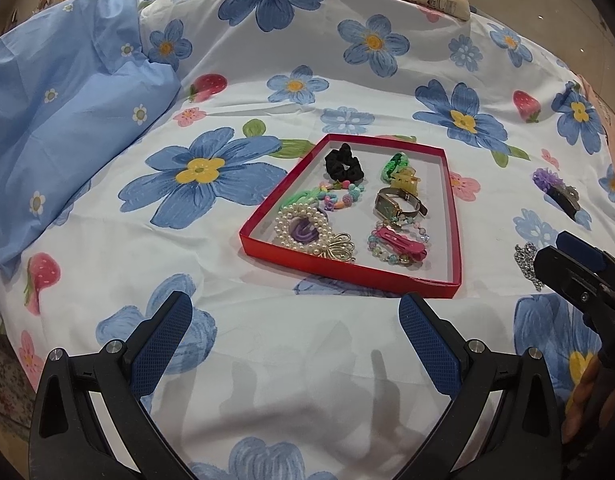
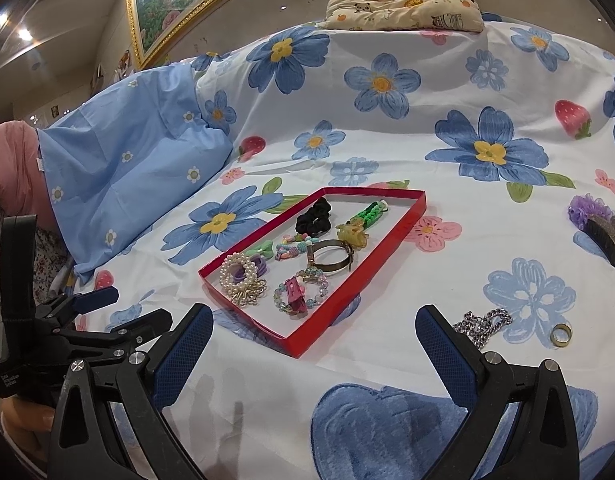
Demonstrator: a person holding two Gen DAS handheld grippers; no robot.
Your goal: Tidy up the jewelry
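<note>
A shallow red tray (image 1: 349, 270) (image 2: 391, 236) lies on the flowered bedsheet and holds several pieces: a black scrunchie (image 1: 343, 163), a pearl ring (image 1: 303, 230), a watch (image 1: 399, 204), a pink clip on a bead bracelet (image 1: 399, 242). Outside it, to the right, lie a silver chain (image 2: 483, 326) (image 1: 527, 262), a gold ring (image 2: 561, 335) and a purple flower clip (image 2: 599, 226) (image 1: 557, 188). My left gripper (image 1: 295, 340) is open and empty in front of the tray. My right gripper (image 2: 315, 354) is open and empty, with the chain just beyond its right finger.
A light blue pillow (image 1: 67, 120) lies at the left. A cream panda-print cushion (image 2: 403, 4) sits at the far edge of the bed. A gold-framed picture (image 2: 179, 0) hangs on the wall behind. The right gripper shows at the right edge of the left wrist view (image 1: 571, 268).
</note>
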